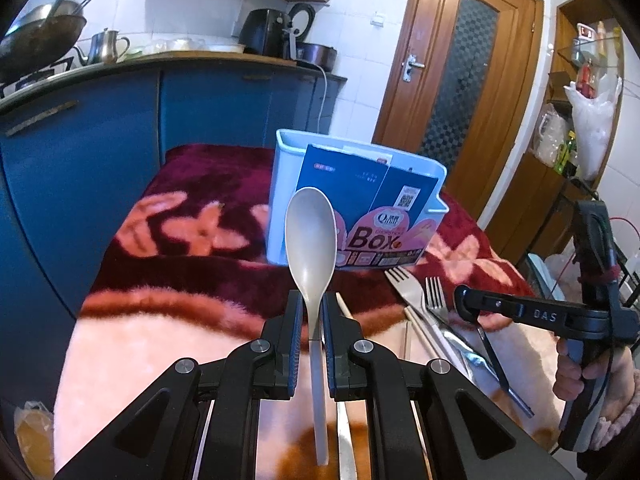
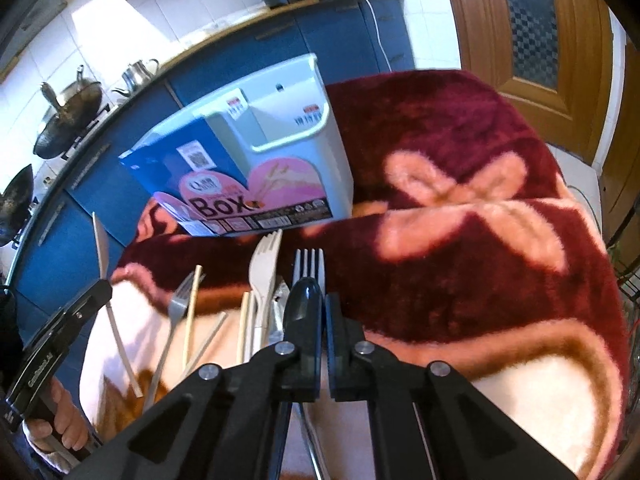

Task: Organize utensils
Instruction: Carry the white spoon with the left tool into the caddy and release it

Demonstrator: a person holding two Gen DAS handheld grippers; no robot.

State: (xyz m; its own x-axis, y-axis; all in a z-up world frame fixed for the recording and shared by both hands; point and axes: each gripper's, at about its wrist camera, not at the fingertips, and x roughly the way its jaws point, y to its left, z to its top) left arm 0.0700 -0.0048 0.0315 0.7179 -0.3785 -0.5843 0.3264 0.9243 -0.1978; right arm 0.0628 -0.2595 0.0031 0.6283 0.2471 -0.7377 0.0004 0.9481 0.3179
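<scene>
My left gripper (image 1: 311, 312) is shut on the handle of a beige plastic spoon (image 1: 311, 236), bowl up, held above the blanket in front of the light blue utensil box (image 1: 280, 200). The spoon also shows in the right wrist view (image 2: 101, 250). My right gripper (image 2: 318, 308) is shut on a black spoon (image 2: 303, 312), held above a metal fork (image 2: 309, 266). In the left wrist view the right gripper (image 1: 464, 300) holds the black spoon's handle (image 1: 496, 360) over the pile. Loose on the blanket lie a beige fork (image 2: 262, 276), another metal fork (image 2: 176, 304) and chopsticks (image 2: 191, 312).
The utensil box (image 2: 304, 128) stands on a maroon and pink flowered blanket (image 2: 460, 200), with a printed blue and pink cardboard sleeve (image 2: 224, 196) in front of it. Blue cabinets (image 1: 100, 160) run behind. A wooden door (image 1: 460, 80) is at the right.
</scene>
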